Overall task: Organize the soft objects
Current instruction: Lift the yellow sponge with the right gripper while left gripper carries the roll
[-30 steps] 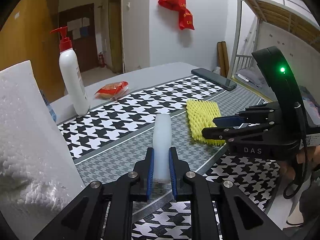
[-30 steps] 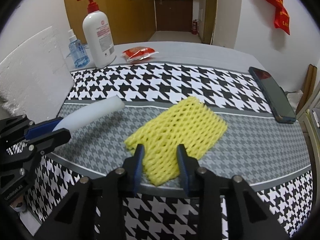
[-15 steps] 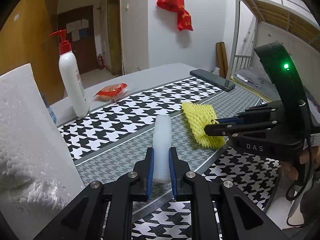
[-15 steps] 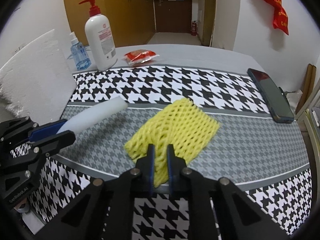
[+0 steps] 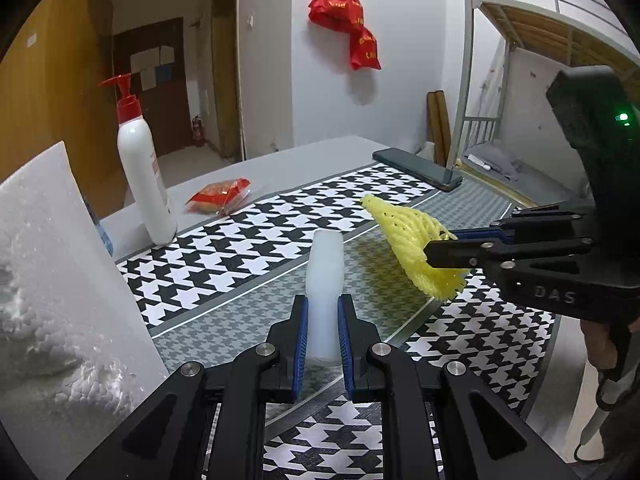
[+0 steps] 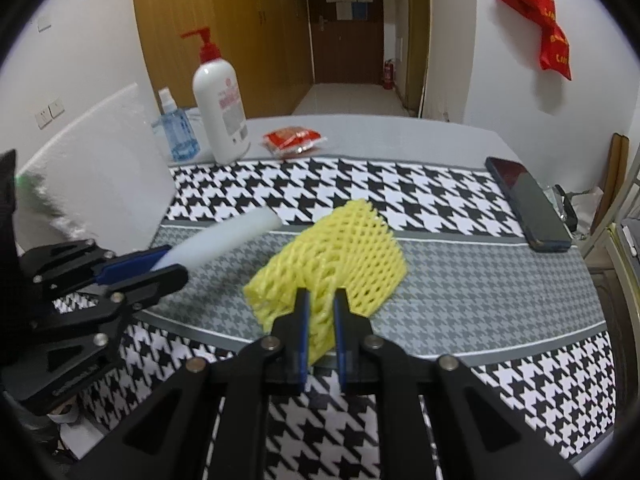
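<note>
My left gripper (image 5: pixel 322 322) is shut on a white foam tube (image 5: pixel 325 272) and holds it above the houndstooth cloth (image 5: pixel 240 248); the tube also shows in the right wrist view (image 6: pixel 224 240). My right gripper (image 6: pixel 320 312) is shut on a yellow foam net (image 6: pixel 340 248) and holds it lifted off the cloth. In the left wrist view the net (image 5: pixel 412 236) hangs from the right gripper (image 5: pixel 432 250) to the right of the tube.
A white foam sheet (image 5: pixel 52 280) stands at the left. A pump bottle (image 5: pixel 142 176), a blue spray bottle (image 6: pixel 176 136) and a red snack packet (image 5: pixel 218 196) sit at the back. A dark phone (image 6: pixel 528 204) lies at the right.
My right gripper closed on the yellow net and lifted it off the cloth. My left gripper kept hold of the white tube and rose slightly.
</note>
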`<action>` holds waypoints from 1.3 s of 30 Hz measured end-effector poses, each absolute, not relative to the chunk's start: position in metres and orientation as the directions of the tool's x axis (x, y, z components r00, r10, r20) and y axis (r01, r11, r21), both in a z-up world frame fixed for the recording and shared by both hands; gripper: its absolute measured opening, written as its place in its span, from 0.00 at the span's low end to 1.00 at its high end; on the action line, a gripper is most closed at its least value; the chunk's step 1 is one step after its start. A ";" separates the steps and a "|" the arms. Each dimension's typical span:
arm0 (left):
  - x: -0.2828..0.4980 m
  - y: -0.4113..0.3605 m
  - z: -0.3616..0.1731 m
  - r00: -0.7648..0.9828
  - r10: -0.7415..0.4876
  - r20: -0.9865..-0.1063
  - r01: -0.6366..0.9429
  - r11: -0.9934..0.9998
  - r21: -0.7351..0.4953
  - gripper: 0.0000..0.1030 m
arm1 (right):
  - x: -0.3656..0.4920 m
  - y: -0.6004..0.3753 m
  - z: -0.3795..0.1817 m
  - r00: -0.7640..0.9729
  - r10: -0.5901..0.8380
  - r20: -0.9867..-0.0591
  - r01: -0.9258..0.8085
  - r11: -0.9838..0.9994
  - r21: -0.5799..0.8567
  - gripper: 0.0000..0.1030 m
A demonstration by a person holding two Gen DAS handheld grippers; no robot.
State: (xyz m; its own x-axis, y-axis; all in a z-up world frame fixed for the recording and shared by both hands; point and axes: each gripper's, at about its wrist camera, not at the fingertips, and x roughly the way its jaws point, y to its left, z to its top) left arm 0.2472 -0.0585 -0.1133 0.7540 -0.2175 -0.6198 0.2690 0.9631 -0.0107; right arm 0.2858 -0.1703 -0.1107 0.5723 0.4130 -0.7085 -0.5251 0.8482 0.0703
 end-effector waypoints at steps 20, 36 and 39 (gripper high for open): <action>0.210 -0.073 -0.074 0.796 -0.259 -0.547 0.301 0.953 -0.012 0.15 | 0.233 -0.213 -0.085 0.668 0.465 -0.581 -0.457 0.872 0.173 0.14; 0.162 -0.049 -0.029 0.875 -0.225 -0.429 0.267 0.963 0.038 0.15 | 0.191 -0.203 -0.045 0.728 0.515 -0.452 -0.505 0.849 0.153 0.14; 0.153 -0.044 -0.020 0.888 -0.220 -0.403 0.262 0.964 0.051 0.15 | 0.183 -0.198 -0.037 0.735 0.532 -0.421 -0.521 0.840 0.152 0.14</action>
